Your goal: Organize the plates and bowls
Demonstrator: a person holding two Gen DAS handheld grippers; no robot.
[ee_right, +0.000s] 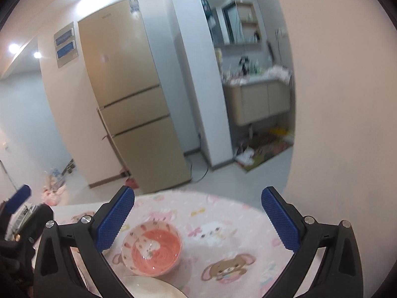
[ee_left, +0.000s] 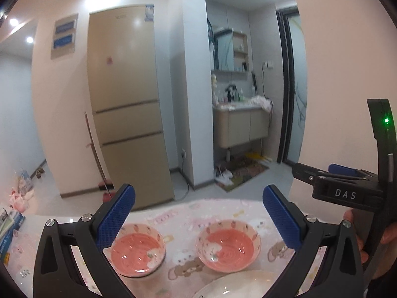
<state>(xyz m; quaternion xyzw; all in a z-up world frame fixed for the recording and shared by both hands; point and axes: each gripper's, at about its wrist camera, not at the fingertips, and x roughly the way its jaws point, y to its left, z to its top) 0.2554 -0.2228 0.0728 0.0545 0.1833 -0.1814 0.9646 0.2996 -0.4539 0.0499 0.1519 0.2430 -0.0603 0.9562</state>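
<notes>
White plate: nearest the lens, a glossy white ceramic plate (ee_left: pixel 230 285) pokes in at the bottom edge of both views, only its rim showing.
Left gripper: the black left gripper with blue ribbed pads (ee_left: pixel 198 219) hovers above the table, fingers spread wide and empty.
Right gripper: the matching black right gripper (ee_right: pixel 197 219) hangs over its side of the table, fingers parted too, nothing between them.
Left bowl: a small pink-glazed ceramic bowl with a patterned rim (ee_left: pixel 137 249) sits upright just by the left gripper's left finger, not touching as far as I can tell.
Right bowl: its twin pink bowl (ee_left: pixel 228 244) stands near it, a gap of cloth between, just behind the white plate.
Table: a round table under a pink cartoon-print cloth (ee_right: pixel 223 223) carries all three.
Step in hand: looks like the approach, with both bowls apart and nothing picked up yet.
Next move: my read is one gripper needs to drop onto a bowl's rim, pinch the wall, lift, and nest it in the other.
Watch for: glazed walls may slip, so a square pinch matters.
</notes>
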